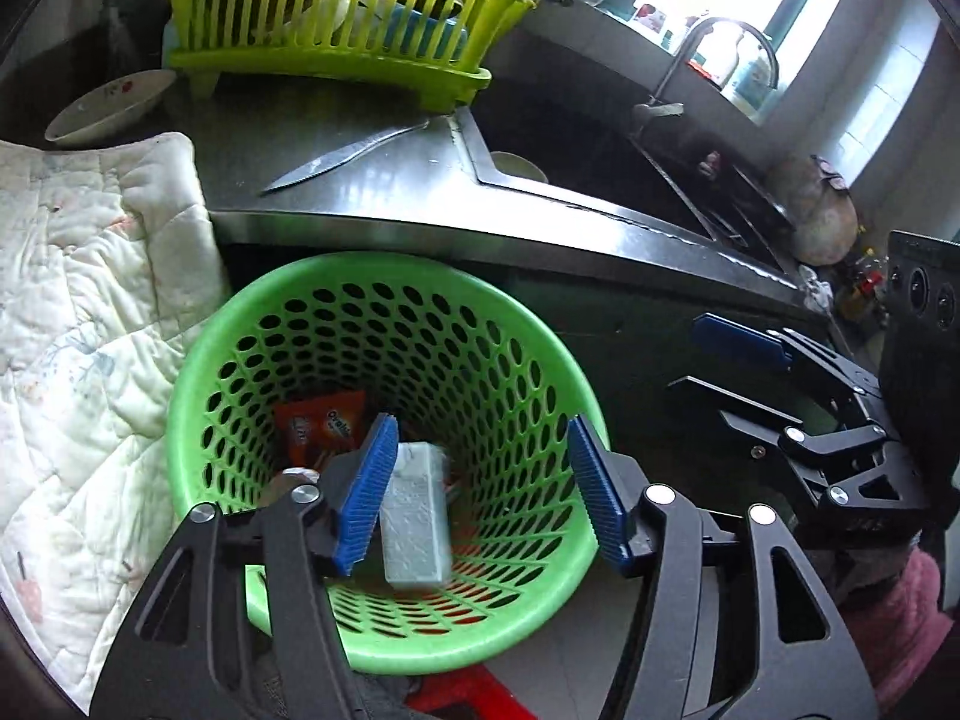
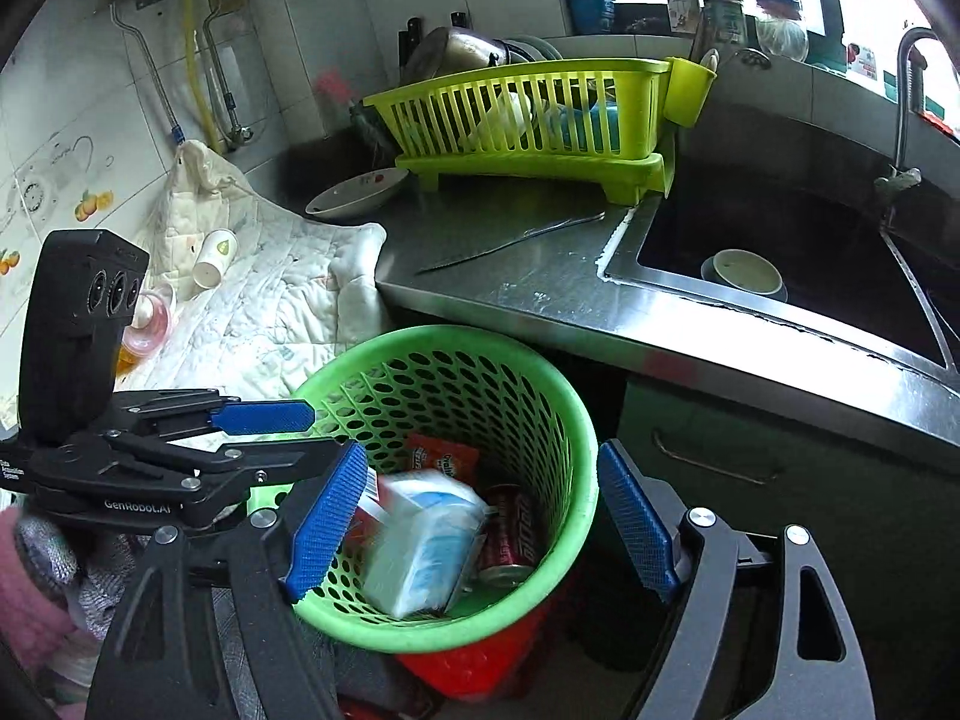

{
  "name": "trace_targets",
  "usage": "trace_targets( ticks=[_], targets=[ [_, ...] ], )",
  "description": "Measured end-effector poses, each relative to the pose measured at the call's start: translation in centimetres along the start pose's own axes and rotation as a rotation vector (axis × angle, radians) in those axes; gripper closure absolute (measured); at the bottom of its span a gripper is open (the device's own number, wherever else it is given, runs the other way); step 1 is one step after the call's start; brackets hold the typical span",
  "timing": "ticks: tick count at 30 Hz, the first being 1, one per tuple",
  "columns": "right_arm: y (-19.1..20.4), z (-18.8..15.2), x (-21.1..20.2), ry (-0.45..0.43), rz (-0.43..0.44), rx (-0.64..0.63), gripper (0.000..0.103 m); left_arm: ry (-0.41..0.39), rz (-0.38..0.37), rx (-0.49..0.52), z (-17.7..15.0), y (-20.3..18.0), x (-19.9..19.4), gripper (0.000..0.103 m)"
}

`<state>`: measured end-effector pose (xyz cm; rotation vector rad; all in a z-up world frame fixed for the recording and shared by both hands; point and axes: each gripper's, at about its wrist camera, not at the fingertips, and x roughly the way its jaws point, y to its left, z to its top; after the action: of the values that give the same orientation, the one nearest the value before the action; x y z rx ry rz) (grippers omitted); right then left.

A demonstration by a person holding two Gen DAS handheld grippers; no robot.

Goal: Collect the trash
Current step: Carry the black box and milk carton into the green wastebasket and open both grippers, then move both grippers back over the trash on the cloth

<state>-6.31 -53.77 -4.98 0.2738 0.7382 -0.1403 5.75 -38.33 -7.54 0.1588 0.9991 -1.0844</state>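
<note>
A green perforated basket (image 1: 420, 264) (image 2: 456, 336) stands on the floor in front of the steel counter. In it lie an orange snack wrapper (image 1: 324, 426) (image 2: 444, 456), a red drink can (image 2: 510, 534) and a pale blue-white carton (image 1: 414, 516) (image 2: 420, 540), which looks blurred. My left gripper (image 1: 483, 492) hangs open over the basket; the carton is beside its left pad and far from the right pad. My right gripper (image 2: 480, 525) is open over the same basket with nothing pinched. Each gripper shows in the other's view, the right gripper (image 1: 708, 360) and the left gripper (image 2: 300, 432).
On the counter lie a knife (image 1: 342, 159) (image 2: 510, 240), a yellow-green dish rack (image 1: 336, 30) (image 2: 528, 120) and a white bowl (image 1: 108, 105) (image 2: 357, 192). The sink (image 2: 660, 276) holds a bowl. A quilted cloth (image 1: 78, 312) (image 2: 270, 300) carries a paper cup (image 2: 216, 258). Something red (image 2: 468, 672) sits under the basket.
</note>
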Motion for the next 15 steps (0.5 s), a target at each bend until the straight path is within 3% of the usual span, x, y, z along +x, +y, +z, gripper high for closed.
trace_targets(
  ticks=[15],
  targets=[
    [5.3,1.4,1.1,-0.002,0.08,-0.082,0.024,-0.121,0.11,-0.054,-1.6,4.6,-8.7,0.044]
  ],
)
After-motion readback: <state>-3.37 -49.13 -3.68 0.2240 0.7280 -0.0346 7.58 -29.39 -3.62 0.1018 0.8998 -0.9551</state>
